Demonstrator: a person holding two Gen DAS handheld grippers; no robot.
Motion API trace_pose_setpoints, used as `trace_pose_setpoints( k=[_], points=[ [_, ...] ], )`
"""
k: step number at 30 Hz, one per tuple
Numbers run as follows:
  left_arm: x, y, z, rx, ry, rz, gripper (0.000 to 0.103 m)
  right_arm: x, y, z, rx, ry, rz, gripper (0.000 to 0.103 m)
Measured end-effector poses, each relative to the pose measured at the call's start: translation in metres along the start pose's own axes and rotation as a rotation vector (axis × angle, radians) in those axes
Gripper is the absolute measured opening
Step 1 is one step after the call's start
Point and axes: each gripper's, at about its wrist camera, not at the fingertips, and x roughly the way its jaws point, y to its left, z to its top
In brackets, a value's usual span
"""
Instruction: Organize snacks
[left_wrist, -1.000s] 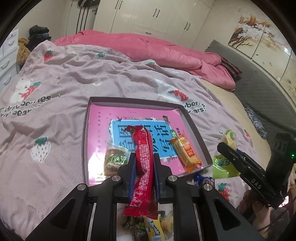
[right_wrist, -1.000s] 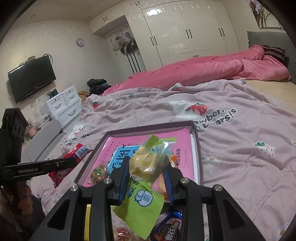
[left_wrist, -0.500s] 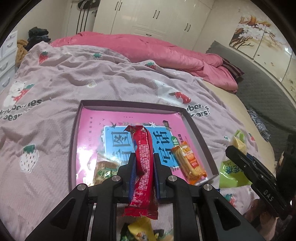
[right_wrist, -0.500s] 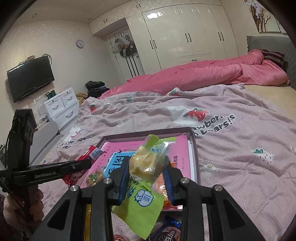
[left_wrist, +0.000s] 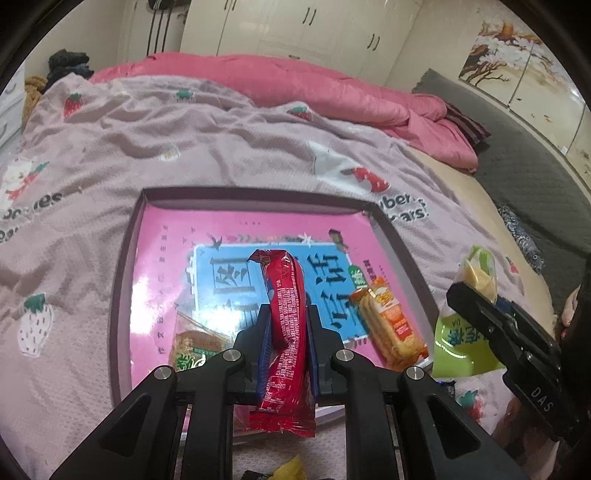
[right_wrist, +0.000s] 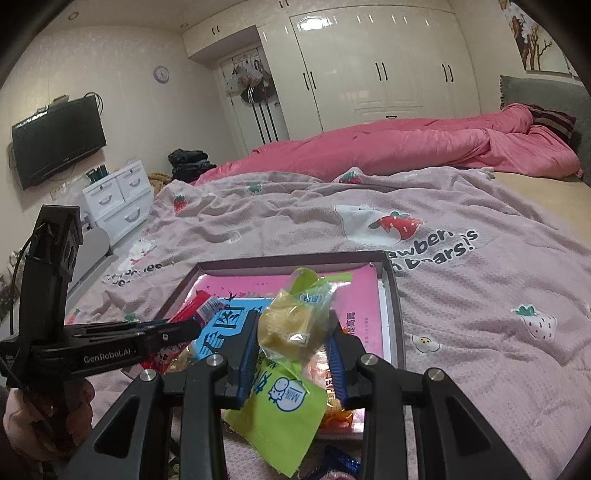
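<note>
My left gripper is shut on a long red snack packet, held upright over the near part of a shallow tray with a pink and blue printed floor. In the tray lie an orange cracker pack on the right and a green-labelled biscuit pack on the left. My right gripper is shut on a green and clear cake packet, hovering over the tray's near edge. In the right wrist view, the left gripper comes in from the left with the red packet.
The tray rests on a bed with a lilac strawberry-print cover and a pink duvet behind. Loose snacks lie by the tray's near side, among them a yellow one and a blue one. White drawers stand at far left.
The left gripper has moved forward and down over the tray with the red packet, so the tray looks larger. The right gripper has shifted slightly closer with its green packet.
</note>
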Motion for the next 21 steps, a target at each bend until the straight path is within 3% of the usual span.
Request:
trace_pose_setpoints(
  k=[21],
  points=[
    [0.032, -0.001, -0.017, 0.039, 0.097, -0.012, 0.017, 0.047, 0.012, -0.017, -0.096, 0.14, -0.069, 0.034]
  ],
)
